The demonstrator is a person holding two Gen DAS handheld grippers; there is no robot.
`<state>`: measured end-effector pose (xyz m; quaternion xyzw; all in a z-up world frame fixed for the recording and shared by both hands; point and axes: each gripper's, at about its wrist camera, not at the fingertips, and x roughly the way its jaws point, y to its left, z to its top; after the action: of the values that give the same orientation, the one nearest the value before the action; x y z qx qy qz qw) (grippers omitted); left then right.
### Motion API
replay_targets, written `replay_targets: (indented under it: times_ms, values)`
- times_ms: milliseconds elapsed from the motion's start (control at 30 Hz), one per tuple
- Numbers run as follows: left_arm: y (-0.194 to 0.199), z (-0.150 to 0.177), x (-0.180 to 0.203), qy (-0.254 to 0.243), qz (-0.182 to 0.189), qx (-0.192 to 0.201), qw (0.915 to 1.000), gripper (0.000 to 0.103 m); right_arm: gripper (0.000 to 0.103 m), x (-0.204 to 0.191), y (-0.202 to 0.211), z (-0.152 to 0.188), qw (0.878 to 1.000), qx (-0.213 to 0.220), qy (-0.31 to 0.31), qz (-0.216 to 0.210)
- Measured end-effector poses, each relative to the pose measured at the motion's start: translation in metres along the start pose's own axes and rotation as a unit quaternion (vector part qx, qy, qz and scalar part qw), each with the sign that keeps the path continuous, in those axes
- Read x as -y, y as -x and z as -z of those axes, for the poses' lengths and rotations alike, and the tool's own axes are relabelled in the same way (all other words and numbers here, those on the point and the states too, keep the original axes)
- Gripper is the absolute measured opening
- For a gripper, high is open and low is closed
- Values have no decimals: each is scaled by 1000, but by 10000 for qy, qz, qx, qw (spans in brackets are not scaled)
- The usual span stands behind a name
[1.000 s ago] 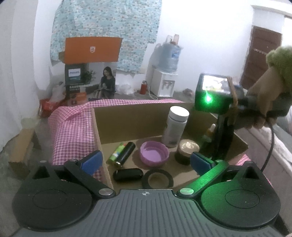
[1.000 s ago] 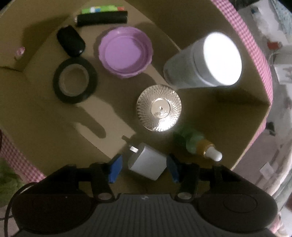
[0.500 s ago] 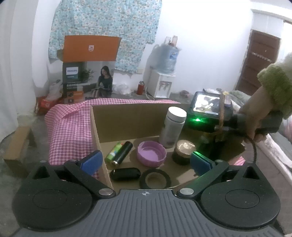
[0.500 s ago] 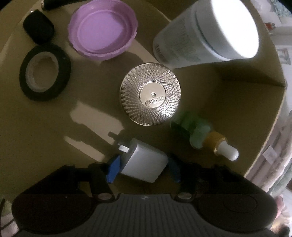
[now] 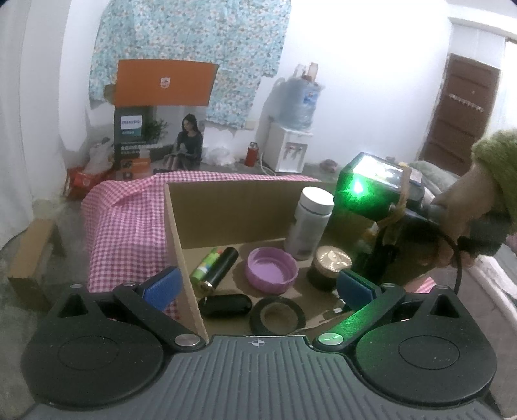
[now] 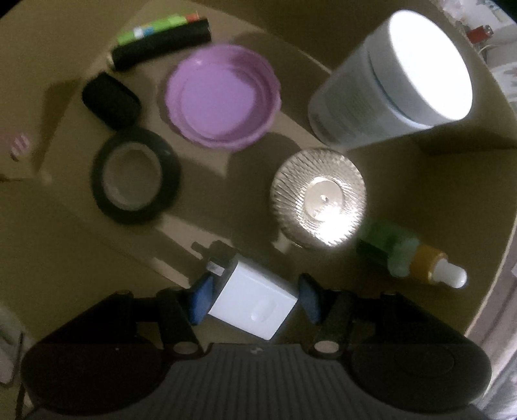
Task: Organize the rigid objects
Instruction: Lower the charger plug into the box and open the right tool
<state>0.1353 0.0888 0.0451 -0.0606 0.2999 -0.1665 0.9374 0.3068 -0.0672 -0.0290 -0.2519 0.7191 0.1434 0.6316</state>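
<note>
My right gripper points down into the cardboard box, with a white charger plug between its blue pads; I cannot tell whether the pads still touch it. In the box lie a purple lid, a black tape roll, a black case, a black tube, a green tube, a silver-lidded jar, a white bottle and a green dropper bottle. My left gripper is open and empty at the box's near edge.
The box stands on a pink checked cloth. In the left wrist view the right gripper's body, lit green, hangs over the box's right side in a hand with a green sleeve. Boxes and a water dispenser stand behind.
The right gripper dipped deeper into the box with the charger plug, then rose back. Its pads now look slightly wider around the plug. The left gripper stayed put.
</note>
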Motion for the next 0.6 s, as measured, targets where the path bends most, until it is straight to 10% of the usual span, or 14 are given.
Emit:
replay_targets:
  times_ms: [600]
  values:
    - [13, -2, 13, -105, -175, -16, 9998, 103, 61, 9, 47, 41, 9862, 1447, -747, -284]
